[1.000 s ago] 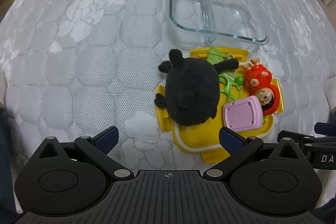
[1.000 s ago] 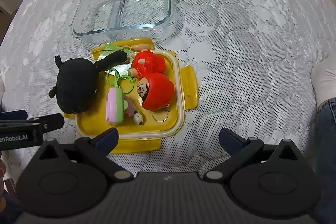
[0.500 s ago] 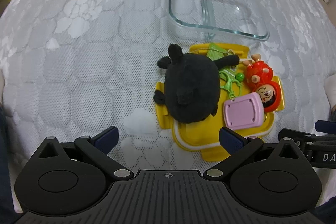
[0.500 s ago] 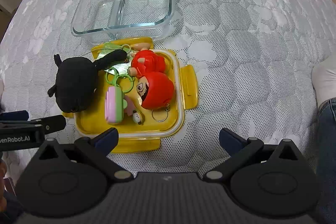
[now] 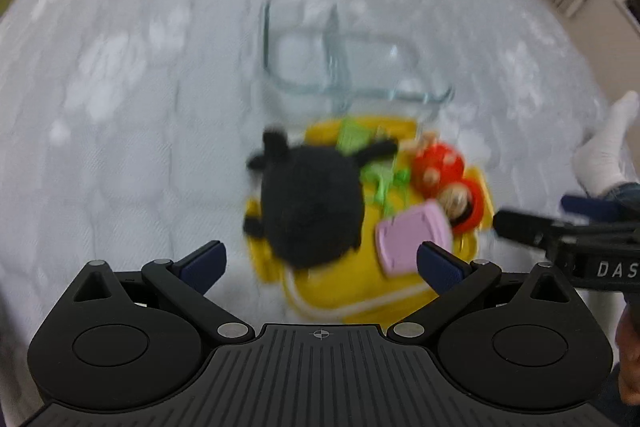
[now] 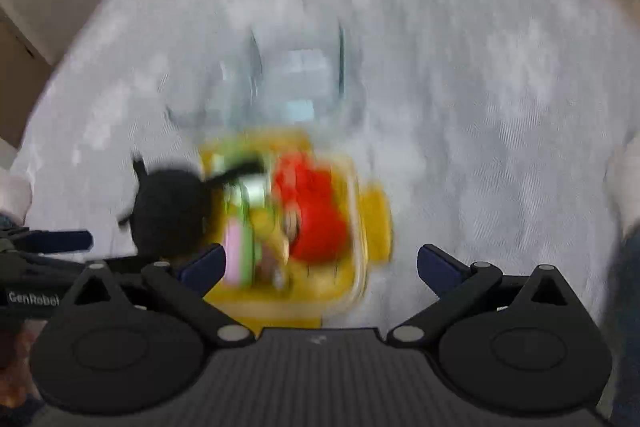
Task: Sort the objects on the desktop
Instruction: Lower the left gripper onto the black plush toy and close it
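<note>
Both cameras have swung since half a second ago, and the once-sharp scene is now smeared: the objects have slid nearer the fingers in each view, and the room's walls now show past the quilted white cover point(image 5: 120, 115). In the left wrist view, the left gripper point(image 5: 320, 261) has its jaws spread wide with nothing between them. Just ahead of its left finger lies the black plush toy point(image 5: 310, 205), draped over the left edge of the yellow lid point(image 5: 360, 291), which sits right before the fingertips. Ahead of the right finger rests the pink case point(image 5: 414, 237) on the lid, with green keychain parts point(image 5: 384, 179) beyond it and the red doll figures point(image 5: 448, 179) further right. Well ahead of the jaws stands the divided glass container point(image 5: 352, 63), blurred. The right gripper's body point(image 5: 568, 239) juts in from the right edge. In the right wrist view, the right gripper point(image 6: 320, 263) is likewise spread apart and holds nothing; the plush sits ahead-left of its left finger, the pink case point(image 6: 236, 255) touches that fingertip in the picture, though real contact cannot be judged, and the lid fills the gap's left half. The left gripper's arm point(image 6: 48, 247) crosses the left edge
</note>
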The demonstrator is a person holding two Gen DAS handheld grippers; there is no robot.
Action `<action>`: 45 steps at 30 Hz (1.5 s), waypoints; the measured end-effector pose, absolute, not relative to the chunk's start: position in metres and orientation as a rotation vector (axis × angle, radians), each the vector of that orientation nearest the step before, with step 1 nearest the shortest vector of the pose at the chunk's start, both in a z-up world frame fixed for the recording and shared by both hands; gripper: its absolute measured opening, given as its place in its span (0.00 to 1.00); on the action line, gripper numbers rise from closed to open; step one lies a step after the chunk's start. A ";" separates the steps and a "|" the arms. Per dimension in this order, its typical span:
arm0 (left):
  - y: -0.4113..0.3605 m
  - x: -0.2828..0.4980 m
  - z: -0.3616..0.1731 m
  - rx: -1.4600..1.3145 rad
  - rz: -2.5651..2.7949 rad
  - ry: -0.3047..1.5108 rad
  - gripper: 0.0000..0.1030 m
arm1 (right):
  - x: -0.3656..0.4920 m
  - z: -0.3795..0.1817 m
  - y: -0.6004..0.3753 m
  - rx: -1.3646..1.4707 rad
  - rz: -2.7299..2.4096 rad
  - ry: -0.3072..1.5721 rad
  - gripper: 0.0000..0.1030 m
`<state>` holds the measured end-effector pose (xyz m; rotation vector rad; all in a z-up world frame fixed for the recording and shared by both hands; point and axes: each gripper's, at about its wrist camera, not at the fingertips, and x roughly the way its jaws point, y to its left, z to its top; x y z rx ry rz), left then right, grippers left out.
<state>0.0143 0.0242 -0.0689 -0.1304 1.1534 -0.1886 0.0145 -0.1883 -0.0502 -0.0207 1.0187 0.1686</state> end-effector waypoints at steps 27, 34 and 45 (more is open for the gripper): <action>0.021 0.021 -0.105 -0.220 -0.232 0.909 1.00 | -0.015 -0.072 -0.178 -0.246 0.256 0.709 0.81; 0.023 0.019 -0.113 -0.231 -0.164 0.853 1.00 | -0.031 -0.071 -0.172 -0.245 0.265 0.635 0.82; 0.025 0.007 -0.112 -0.203 -0.171 0.786 1.00 | -0.023 -0.076 -0.200 -0.072 0.123 0.647 0.83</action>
